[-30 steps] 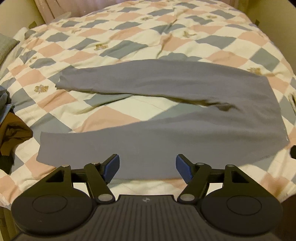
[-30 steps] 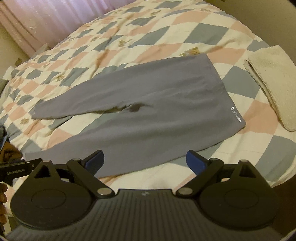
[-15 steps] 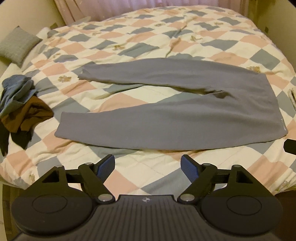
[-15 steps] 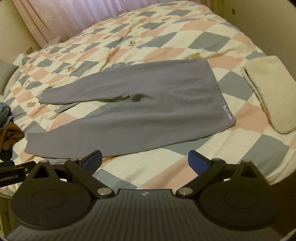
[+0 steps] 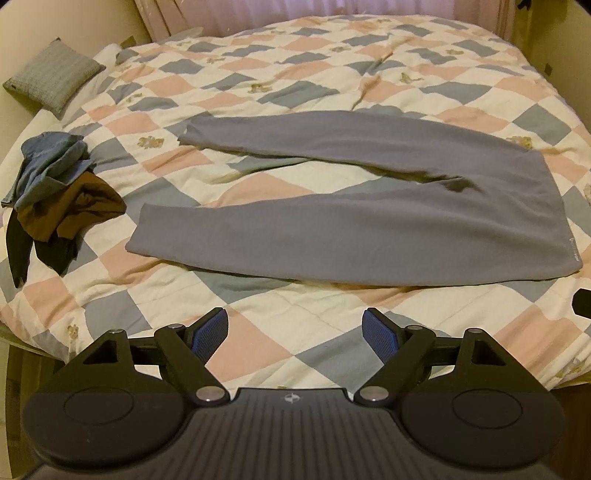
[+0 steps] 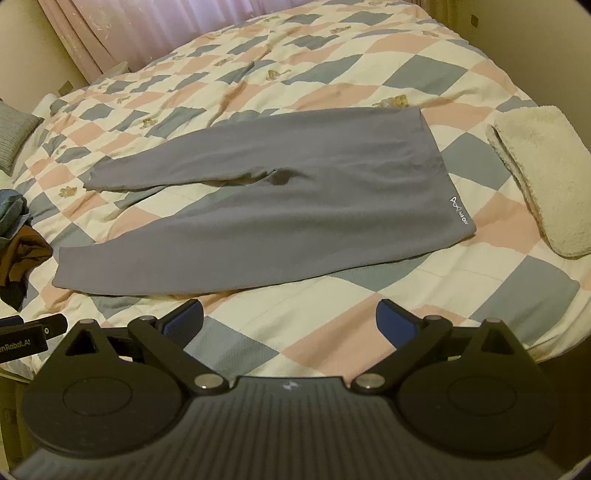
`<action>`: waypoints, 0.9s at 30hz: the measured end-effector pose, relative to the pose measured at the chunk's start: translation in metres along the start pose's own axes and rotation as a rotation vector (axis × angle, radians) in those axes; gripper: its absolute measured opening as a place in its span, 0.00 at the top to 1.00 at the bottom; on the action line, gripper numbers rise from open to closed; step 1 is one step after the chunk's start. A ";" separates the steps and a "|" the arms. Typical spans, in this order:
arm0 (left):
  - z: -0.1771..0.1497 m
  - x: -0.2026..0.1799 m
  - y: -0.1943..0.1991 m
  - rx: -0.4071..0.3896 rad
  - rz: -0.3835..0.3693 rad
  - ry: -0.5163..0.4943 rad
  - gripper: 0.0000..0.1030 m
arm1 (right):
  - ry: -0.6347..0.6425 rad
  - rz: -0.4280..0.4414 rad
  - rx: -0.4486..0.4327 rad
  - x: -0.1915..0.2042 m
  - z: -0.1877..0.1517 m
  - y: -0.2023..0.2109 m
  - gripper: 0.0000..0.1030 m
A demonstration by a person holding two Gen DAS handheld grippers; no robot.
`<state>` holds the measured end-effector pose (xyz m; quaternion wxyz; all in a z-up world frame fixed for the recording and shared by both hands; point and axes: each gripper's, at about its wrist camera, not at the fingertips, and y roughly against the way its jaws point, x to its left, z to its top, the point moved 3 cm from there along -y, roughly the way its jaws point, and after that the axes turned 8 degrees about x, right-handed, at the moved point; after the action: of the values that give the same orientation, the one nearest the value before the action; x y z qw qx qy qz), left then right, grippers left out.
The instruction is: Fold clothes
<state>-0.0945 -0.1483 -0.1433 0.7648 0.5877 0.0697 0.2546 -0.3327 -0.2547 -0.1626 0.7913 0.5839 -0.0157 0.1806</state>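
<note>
Grey leggings (image 5: 369, 221) lie flat on the checked quilt (image 5: 258, 350), legs spread to the left, waistband with a small white logo to the right. They also show in the right wrist view (image 6: 277, 221). My left gripper (image 5: 295, 332) is open and empty, held above the quilt's near edge, short of the near leg. My right gripper (image 6: 290, 321) is open and empty, also back from the leggings, near the bed's front edge.
A pile of blue, brown and dark clothes (image 5: 55, 192) lies at the left. A grey cushion (image 5: 51, 79) sits at the far left. A folded cream fleece (image 6: 543, 177) lies to the right of the waistband. Pink curtains (image 6: 122, 29) hang behind the bed.
Both grippers have pulled back and up from the leggings, so more of the bed shows. The leggings have not moved. Both jaws stay open.
</note>
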 end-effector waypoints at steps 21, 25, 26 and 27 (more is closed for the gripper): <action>0.090 0.209 -0.210 0.092 -0.049 0.492 0.05 | -0.665 0.016 0.078 -0.096 0.033 -0.138 0.04; 0.088 0.242 -0.260 0.102 -0.034 0.590 0.05 | -0.707 -0.045 0.063 -0.110 0.035 -0.154 0.04; 0.087 0.250 -0.272 0.106 -0.027 0.612 0.07 | -0.714 -0.054 0.058 -0.112 0.036 -0.157 0.04; 0.086 0.259 -0.282 0.110 -0.018 0.636 0.08 | -0.717 -0.057 0.048 -0.113 0.037 -0.159 0.04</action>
<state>0.2497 -0.1508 -0.3314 0.6740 0.5185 0.3239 0.4146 -0.3830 -0.3596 -0.3241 0.7263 0.6288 -0.2717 -0.0573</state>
